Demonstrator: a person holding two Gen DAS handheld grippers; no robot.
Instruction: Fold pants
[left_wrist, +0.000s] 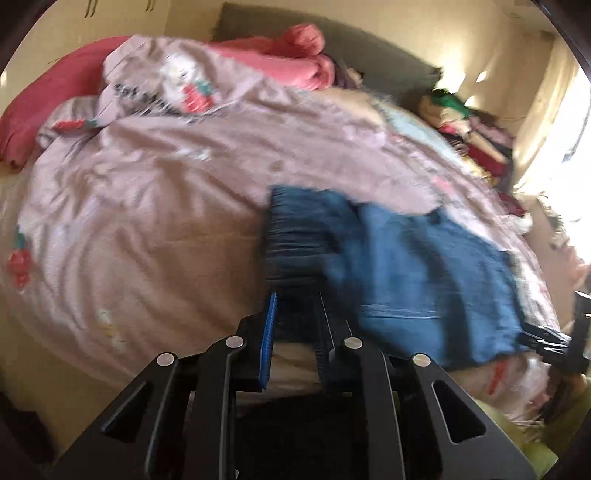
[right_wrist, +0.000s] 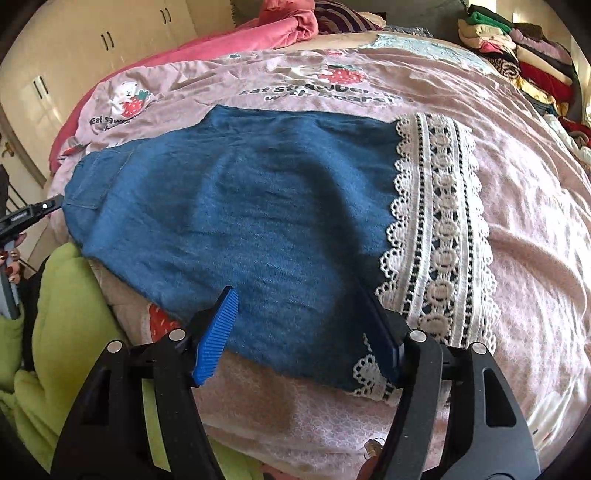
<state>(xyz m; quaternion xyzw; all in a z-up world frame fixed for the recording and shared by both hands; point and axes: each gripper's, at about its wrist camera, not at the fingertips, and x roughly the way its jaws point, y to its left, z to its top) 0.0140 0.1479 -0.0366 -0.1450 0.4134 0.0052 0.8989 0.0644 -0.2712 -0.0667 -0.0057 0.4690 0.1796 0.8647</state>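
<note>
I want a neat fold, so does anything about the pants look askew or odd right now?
Mostly fine. The blue pants lie spread on the pink bedspread, but slanted and hanging slightly over the near bed edge. The cloth is rumpled in the middle. The lace hem lies flat. No damage shows.

You are in a home bedroom: a bed under a pink strawberry-print quilt (right_wrist: 517, 192) ahead of your grippers, cream wardrobe doors (right_wrist: 110, 40) beyond-left, stacked clothes (right_wrist: 517, 62) beyond-right.
</note>
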